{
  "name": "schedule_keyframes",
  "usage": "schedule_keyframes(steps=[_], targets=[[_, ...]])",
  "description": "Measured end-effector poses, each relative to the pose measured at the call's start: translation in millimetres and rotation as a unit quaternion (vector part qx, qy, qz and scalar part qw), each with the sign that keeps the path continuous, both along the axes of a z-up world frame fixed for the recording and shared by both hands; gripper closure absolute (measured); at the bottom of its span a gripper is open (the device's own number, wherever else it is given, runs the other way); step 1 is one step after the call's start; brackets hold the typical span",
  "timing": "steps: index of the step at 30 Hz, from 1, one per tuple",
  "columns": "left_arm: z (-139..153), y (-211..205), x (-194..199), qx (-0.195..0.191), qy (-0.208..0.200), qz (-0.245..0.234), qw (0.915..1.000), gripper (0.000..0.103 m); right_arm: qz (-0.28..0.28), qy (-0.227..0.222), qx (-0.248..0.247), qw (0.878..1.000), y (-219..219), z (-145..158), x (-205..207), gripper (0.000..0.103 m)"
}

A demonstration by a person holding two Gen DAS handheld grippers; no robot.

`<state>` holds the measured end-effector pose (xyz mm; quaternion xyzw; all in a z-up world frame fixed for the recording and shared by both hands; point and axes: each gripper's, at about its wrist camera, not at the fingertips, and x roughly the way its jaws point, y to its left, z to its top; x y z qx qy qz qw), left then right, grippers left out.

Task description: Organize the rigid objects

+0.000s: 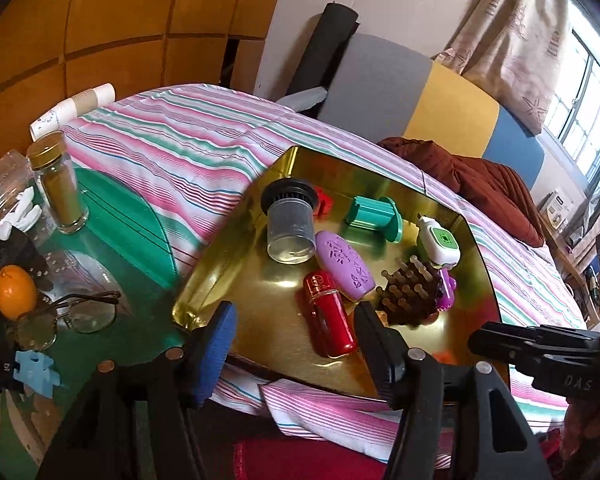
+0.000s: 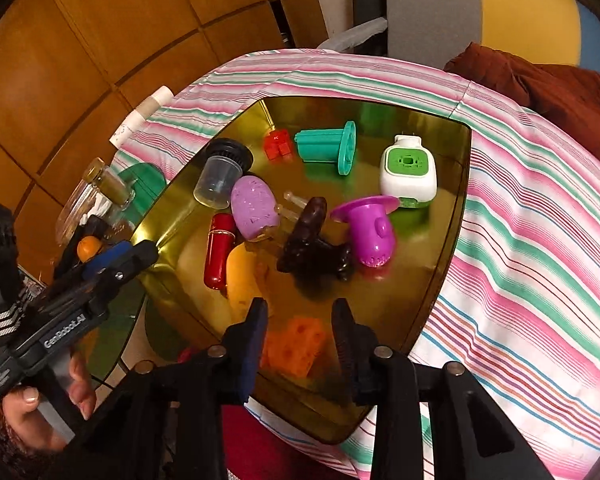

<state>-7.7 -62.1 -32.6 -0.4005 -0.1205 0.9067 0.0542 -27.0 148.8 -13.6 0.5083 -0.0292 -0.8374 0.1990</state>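
Lying at the near end of the gold tray (image 2: pixel 420 280), the orange block (image 2: pixel 296 344), holed like cheese, sits between the jaws of the right hand-held gripper (image 2: pixel 300 308). The jaws are drawn narrow about it; the blue pad is against its one side, while contact on the other side is hard to make out.

Further into the same tray:
- a red capsule-shaped case (image 2: pixel 220 248), on its side;
- a lilac oval piece (image 2: pixel 254 208), touching the case;
- a clear cup with a black lid (image 2: pixel 220 176), tipped over, just beyond the oval;
- a dark brown brush (image 2: pixel 312 240) with pale pegs, at the middle;
- a purple flanged piece (image 2: pixel 370 232), just beside the brush;
- a white and green device (image 2: pixel 408 172), behind the purple piece;
- a teal spool-like piece (image 2: pixel 328 146), on its side near the far rim;
- a small red block (image 2: pixel 278 144), beside the teal piece.

The tray rests on a striped cloth (image 2: pixel 520 220) of pink, green and white.

The left hand-held gripper (image 1: pixel 296 312) hangs over the tray's near edge, jaws wide apart with nothing gripped. A hand (image 2: pixel 40 400) grasps its handle.

On the green glass surface (image 1: pixel 140 220) to the left stand a gold-capped spice jar (image 1: pixel 60 188), spectacles (image 1: pixel 72 316), an orange fruit (image 1: pixel 14 292) and a blue puzzle piece (image 1: pixel 34 364).
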Motion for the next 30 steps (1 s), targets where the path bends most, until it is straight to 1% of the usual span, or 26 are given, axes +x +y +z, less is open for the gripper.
schedule_keyframes(steps=[5, 7, 8, 11, 14, 18, 22, 23, 25, 26, 27, 28, 29, 30], targets=[[-1, 1, 1, -0.017, -0.004, 0.013, 0.9998, 0.041, -0.010, -0.003, 0.011, 1.000, 1, -3, 1, 0.069], [-2, 4, 0, -0.031, -0.011, 0.024, 0.9992, 0.041, -0.008, 0.001, 0.019, 1.000, 0, -3, 3, 0.069], [-2, 7, 1, -0.044, -0.012, 0.033, 0.9984, 0.041, -0.008, 0.005, 0.025, 1.000, -2, -2, 3, 0.069], [3, 12, 3, -0.069, -0.004, 0.041, 0.9968, 0.041, -0.009, 0.016, 0.040, 0.999, -5, -2, 3, 0.069], [9, 13, 3, -0.079, 0.004, 0.046, 0.9958, 0.041, -0.011, 0.016, 0.037, 0.999, -9, -3, 1, 0.069], [16, 10, 3, -0.091, 0.003, 0.070, 0.9934, 0.041, -0.011, 0.018, 0.038, 0.999, -14, -2, 0, 0.068], [19, 4, 1, -0.094, -0.005, 0.082, 0.9922, 0.041, -0.013, 0.025, 0.044, 0.999, -20, 1, 0, 0.055], [20, 4, 0, -0.095, -0.008, 0.086, 0.9917, 0.041, -0.013, 0.027, 0.045, 0.999, -22, 2, 0, 0.054], [22, 2, -2, -0.097, -0.012, 0.089, 0.9912, 0.041, -0.018, 0.028, 0.046, 0.998, -24, 3, 0, 0.048], [24, 1, -2, -0.099, -0.013, 0.091, 0.9908, 0.041, -0.020, 0.029, 0.045, 0.998, -25, 3, -1, 0.047], [25, 2, -2, -0.103, -0.013, 0.093, 0.9903, 0.041, -0.023, 0.030, 0.044, 0.998, -26, 5, -1, 0.044], [25, 1, -3, -0.107, -0.014, 0.095, 0.9896, 0.041, -0.027, 0.031, 0.045, 0.998, -26, 5, -1, 0.037], [26, 2, -4, -0.112, -0.017, 0.096, 0.9889, 0.041, -0.036, 0.035, 0.048, 0.998, -26, 7, -1, 0.034], [27, 2, -5, -0.116, -0.020, 0.095, 0.9885, 0.041, -0.044, 0.039, 0.048, 0.997, -26, 9, -2, 0.028]])
